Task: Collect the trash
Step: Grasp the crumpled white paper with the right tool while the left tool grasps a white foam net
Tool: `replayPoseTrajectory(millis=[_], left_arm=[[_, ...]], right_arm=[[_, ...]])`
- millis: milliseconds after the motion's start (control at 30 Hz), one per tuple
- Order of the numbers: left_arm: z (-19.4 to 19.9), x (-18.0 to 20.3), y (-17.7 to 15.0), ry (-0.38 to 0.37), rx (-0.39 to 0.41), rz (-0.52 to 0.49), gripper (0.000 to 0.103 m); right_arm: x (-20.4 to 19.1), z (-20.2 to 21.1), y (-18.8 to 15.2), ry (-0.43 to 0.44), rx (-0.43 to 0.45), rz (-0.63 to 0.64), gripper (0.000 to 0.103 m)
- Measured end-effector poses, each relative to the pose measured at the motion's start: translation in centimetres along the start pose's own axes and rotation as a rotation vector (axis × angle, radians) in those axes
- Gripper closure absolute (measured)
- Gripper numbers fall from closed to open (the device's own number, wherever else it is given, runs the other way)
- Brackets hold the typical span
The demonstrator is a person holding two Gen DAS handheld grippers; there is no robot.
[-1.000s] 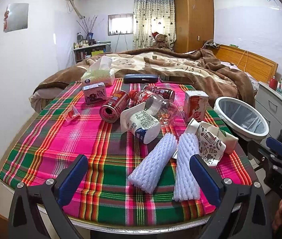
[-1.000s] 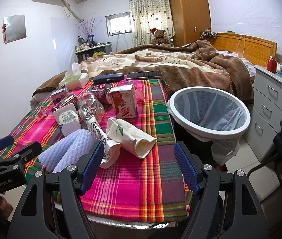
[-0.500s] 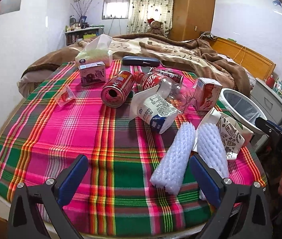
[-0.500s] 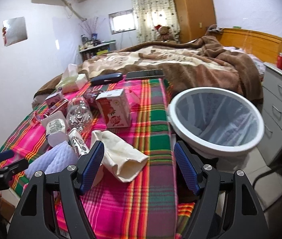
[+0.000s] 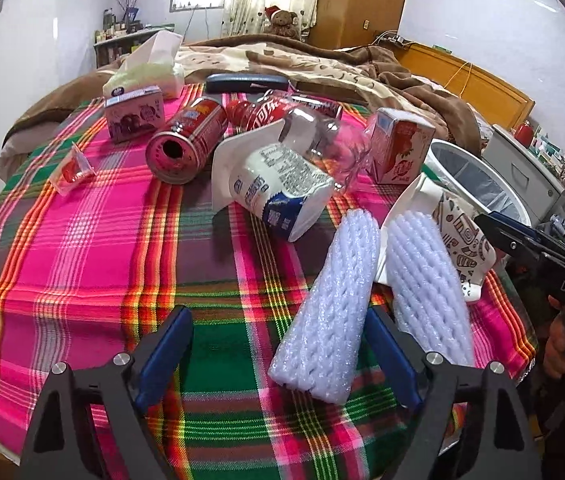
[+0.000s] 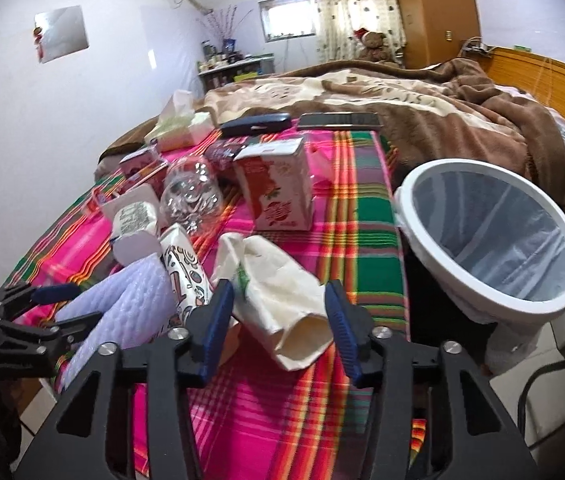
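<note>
My left gripper point(image 5: 278, 360) hovers low over the plaid table, its jaws closing around the near end of a white foam net sleeve point(image 5: 326, 312). The pads are not pressing on it. A second foam sleeve point(image 5: 426, 292) lies just to its right. My right gripper point(image 6: 278, 328) has its jaws closing around a crumpled cream paper bag point(image 6: 282, 300), which lies between the blue pads without being squeezed. The white-rimmed trash bin point(image 6: 406, 216) with a clear liner stands off the table's right edge. In the right wrist view the left gripper point(image 6: 70, 306) straddles the foam sleeve point(image 6: 122, 300).
Further back on the plaid cloth point(image 5: 82, 260) lie a red can point(image 5: 186, 140), a cola bottle point(image 5: 262, 112), a clear bottle point(image 5: 322, 140), a milk carton point(image 5: 282, 188), a red juice box point(image 5: 398, 148), a pink box point(image 5: 134, 114) and a patterned paper cup point(image 5: 462, 240). A bed lies behind.
Both grippers came forward and down toward the table. The left jaws now narrow around the foam sleeve, and the right jaws have narrowed around the cream bag.
</note>
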State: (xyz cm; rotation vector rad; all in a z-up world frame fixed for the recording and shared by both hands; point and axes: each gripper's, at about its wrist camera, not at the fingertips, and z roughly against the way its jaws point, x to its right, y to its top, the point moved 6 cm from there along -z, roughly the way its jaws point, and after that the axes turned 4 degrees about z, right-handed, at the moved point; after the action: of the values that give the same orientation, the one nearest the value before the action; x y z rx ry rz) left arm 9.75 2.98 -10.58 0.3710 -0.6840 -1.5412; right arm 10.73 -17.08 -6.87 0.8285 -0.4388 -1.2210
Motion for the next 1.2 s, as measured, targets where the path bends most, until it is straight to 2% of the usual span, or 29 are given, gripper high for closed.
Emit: replayPoseTrajectory(millis=[133,267,400,467,567,767,967,1033,1100,1200], left_arm=[[0.0,-0.4,0.3,-0.008,0.008,0.023,0.027],[0.0,-0.6,0.6,-0.020,0.007,0.039,0.029],[-0.1,-0.1,0.9,-0.064,0.002,0.043,0.037],[-0.2,0.2,1.0,-0.078,-0.001,0.033,0.038],[-0.6,0.5,1.2,-0.074,-0.004,0.001,0.045],[-1.6,1.1,1.9,-0.070,-0.020,-0.059,0.045],[-2.0,1.1,2.1,-0.057,-0.021,-0.068,0.045],[-1.9,1.2,2.1,-0.058,-0.020,-0.067,0.050],[-1.8,1.2,2.1,-0.069,-0.018,-0.061,0.065],[-1.6,1.1,2.0,-0.086,-0.013,-0.038,0.073]], right_arm=[[-0.3,0.1,-0.1,0.028,-0.005,0.008,0.078],[-0.8,0.0,-0.2,0.046,-0.009,0.024,0.085],[-0.4,0.1,-0.1,0.040,0.001,-0.004,0.094],[0.0,0.3,0.0,0.025,0.007,-0.018,0.094],[0.6,0.4,-0.1,0.016,0.010,-0.037,0.094],[0.4,0.1,-0.3,0.030,-0.001,-0.033,0.094],[0.5,0.0,-0.4,0.034,0.002,-0.046,0.094],[0.6,0.1,-0.5,0.037,0.002,-0.049,0.094],[0.6,0.1,-0.5,0.039,0.003,-0.050,0.094],[0.6,0.1,-0.5,0.033,0.005,-0.050,0.094]])
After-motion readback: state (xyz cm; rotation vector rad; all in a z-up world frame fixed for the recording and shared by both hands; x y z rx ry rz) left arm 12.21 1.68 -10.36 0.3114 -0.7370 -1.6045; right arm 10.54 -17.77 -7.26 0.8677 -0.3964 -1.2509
